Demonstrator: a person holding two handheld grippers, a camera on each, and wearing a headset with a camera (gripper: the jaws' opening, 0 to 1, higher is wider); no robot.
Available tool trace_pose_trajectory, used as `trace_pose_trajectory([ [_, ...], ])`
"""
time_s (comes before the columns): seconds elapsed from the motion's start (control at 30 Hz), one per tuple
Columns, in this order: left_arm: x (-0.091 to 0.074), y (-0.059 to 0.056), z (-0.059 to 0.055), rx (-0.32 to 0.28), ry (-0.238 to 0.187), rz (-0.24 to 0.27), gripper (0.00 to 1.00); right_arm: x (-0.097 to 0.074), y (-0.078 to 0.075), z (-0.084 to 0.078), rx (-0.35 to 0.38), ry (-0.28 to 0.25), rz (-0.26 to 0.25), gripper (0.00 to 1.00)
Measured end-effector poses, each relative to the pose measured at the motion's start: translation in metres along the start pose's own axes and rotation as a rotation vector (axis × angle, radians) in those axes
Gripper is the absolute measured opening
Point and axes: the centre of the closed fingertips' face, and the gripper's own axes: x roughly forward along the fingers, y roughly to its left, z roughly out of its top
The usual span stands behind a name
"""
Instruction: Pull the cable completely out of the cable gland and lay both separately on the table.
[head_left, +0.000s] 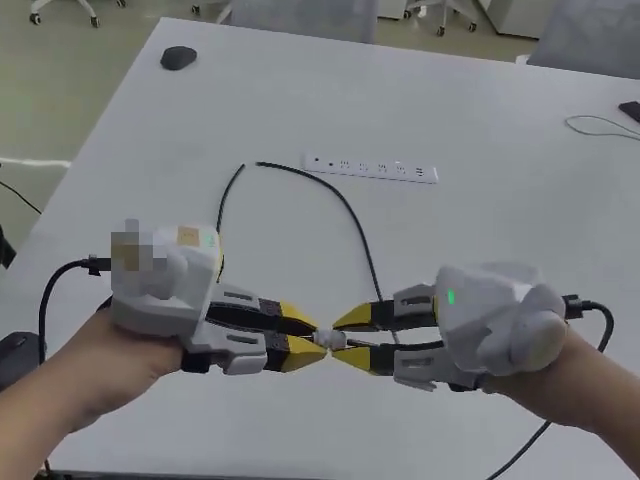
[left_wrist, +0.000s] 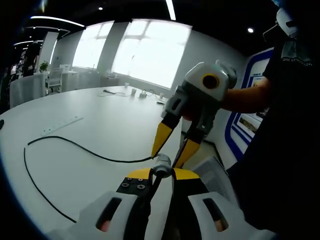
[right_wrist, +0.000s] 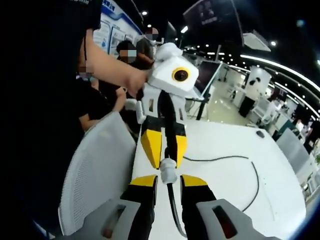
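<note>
Left hand-held gripper (head_left: 314, 340) is closed on the cable gland (right_wrist: 168, 171), held in the air at its tips. Meeting it nose to nose, the right hand-held gripper (head_left: 347, 340) has its jaws narrow around the cable (head_left: 347, 208) just where it leaves the gland; I cannot tell whether they actually bite. Beyond both grippers the black cable trails away over the tabletop (head_left: 480, 120) in a long loop. By the look of it the cable is still threaded in the gland, so the pull-out remains, and neither part lies separately yet.
</note>
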Motion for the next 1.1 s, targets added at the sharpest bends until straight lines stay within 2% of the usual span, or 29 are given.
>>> trace_pose_trajectory([
  [0.07, -0.001, 0.0, 0.001, 0.001, -0.006, 0.005, 0.15, -0.003, 0.004, 0.001, 0.046, -0.017, 0.047, 0.17],
  [0.17, -0.002, 0.001, 0.003, 0.007, -0.012, 0.013, 0.15, -0.009, -0.003, 0.005, 0.201, -0.071, 0.084, 0.16],
  [0.2, -0.002, 0.002, 0.003, 0.007, -0.016, 0.016, 0.15, -0.012, -0.006, 0.009, 0.299, -0.111, 0.115, 0.17],
  [0.23, -0.002, 0.002, 0.004, -0.001, -0.019, 0.017, 0.15, -0.015, -0.006, 0.012, 0.414, -0.132, 0.174, 0.19],
  [0.27, -0.003, 0.002, 0.005, -0.001, -0.022, 0.017, 0.15, -0.016, -0.01, 0.013, 0.457, -0.146, 0.192, 0.2],
  [0.3, -0.003, 0.002, 0.006, 0.002, -0.026, 0.018, 0.15, -0.018, -0.012, 0.016, 0.515, -0.171, 0.242, 0.2],
  [0.43, -0.002, 0.002, 0.009, 0.016, -0.032, 0.024, 0.15, -0.016, -0.019, 0.015, 0.628, -0.191, 0.34, 0.16],
  [0.47, -0.002, 0.002, 0.009, 0.018, -0.031, 0.024, 0.15, -0.015, -0.015, 0.015, 0.667, -0.181, 0.395, 0.16],
  [0.57, -0.001, 0.003, 0.009, 0.022, -0.033, 0.025, 0.15, -0.011, -0.016, 0.012, 0.713, -0.17, 0.433, 0.17],
  [0.63, 0.0, 0.003, 0.009, 0.022, -0.031, 0.026, 0.15, -0.009, -0.018, 0.011, 0.702, -0.17, 0.433, 0.17],
  [0.7, 0.001, 0.003, 0.01, 0.026, -0.031, 0.027, 0.15, -0.011, -0.01, 0.014, 0.737, -0.169, 0.501, 0.18],
  [0.83, 0.001, 0.003, 0.01, 0.026, -0.033, 0.032, 0.15, -0.007, -0.008, 0.01, 0.735, -0.162, 0.517, 0.2],
  [1.1, 0.002, 0.004, 0.012, 0.029, -0.036, 0.034, 0.15, -0.006, -0.001, 0.011, 0.744, -0.156, 0.573, 0.1],
])
